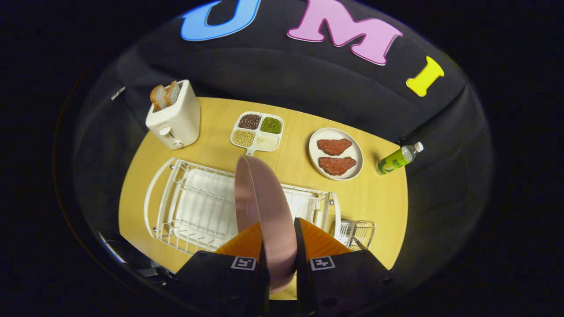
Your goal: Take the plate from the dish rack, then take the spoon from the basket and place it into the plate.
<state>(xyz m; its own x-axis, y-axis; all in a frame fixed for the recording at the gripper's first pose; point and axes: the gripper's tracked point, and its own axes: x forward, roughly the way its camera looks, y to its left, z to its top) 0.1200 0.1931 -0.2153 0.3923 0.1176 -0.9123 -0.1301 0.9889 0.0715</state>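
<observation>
A pink plate (260, 198) stands on edge between my fingers, and my gripper (280, 253) is shut on its rim. The plate hangs above the white wire dish rack (194, 207), which lies on the wooden table below. A small wire basket (359, 233) is fixed at the rack's right end, just beyond my right finger; a thin handle, probably the spoon (358, 243), pokes out of it. The plate hides the middle of the rack.
Beyond the rack stand a white toaster (174, 119) with bread slices, a four-part tray of beans (257, 131), a white plate with two red patties (335, 154) and a green bottle (398, 158) lying near the table's right edge. Bare wood (379, 198) shows right of the rack.
</observation>
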